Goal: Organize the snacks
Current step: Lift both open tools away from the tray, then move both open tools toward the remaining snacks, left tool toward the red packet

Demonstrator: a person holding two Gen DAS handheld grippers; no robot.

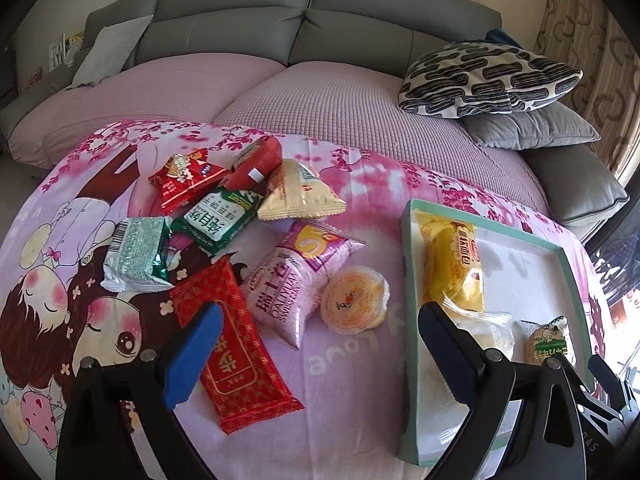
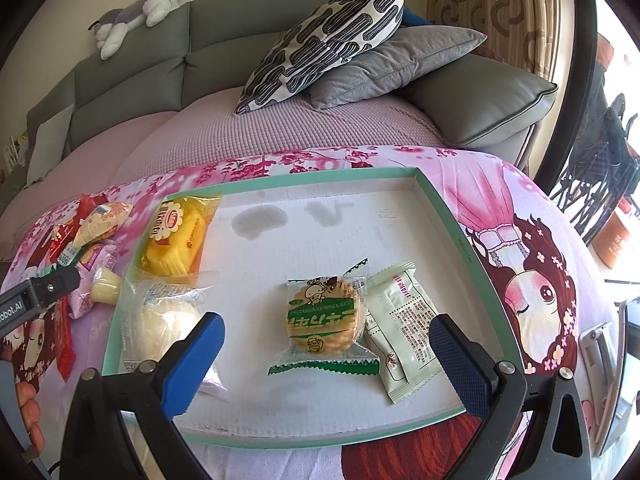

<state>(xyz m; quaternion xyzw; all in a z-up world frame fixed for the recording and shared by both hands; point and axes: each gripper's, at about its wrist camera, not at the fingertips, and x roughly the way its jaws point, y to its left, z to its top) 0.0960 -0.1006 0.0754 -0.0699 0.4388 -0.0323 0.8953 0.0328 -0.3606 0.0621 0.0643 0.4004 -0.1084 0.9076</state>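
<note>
Left wrist view: looking down and forward from close above the loose snack pile (image 1: pixel 248 240), left of the green-rimmed tray (image 1: pixel 412 280). Right wrist view: close above that tray (image 2: pixel 444 204), facing the sofa (image 2: pixel 224 36). Shared: tray, yellow cake packet (image 1: pixel 454 268) (image 2: pixel 176 236), sofa, patterned pillow (image 1: pixel 488 76) (image 2: pixel 328 40).

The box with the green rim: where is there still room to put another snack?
The box is bare across its far half, beyond the green-wrapped biscuit and right of the yellow cake. Its near-left corner and the pile outside are crowded.

four snacks (image 2: pixel 327 320) in tray (image 2: pixel 448 216); nine outside.
</note>
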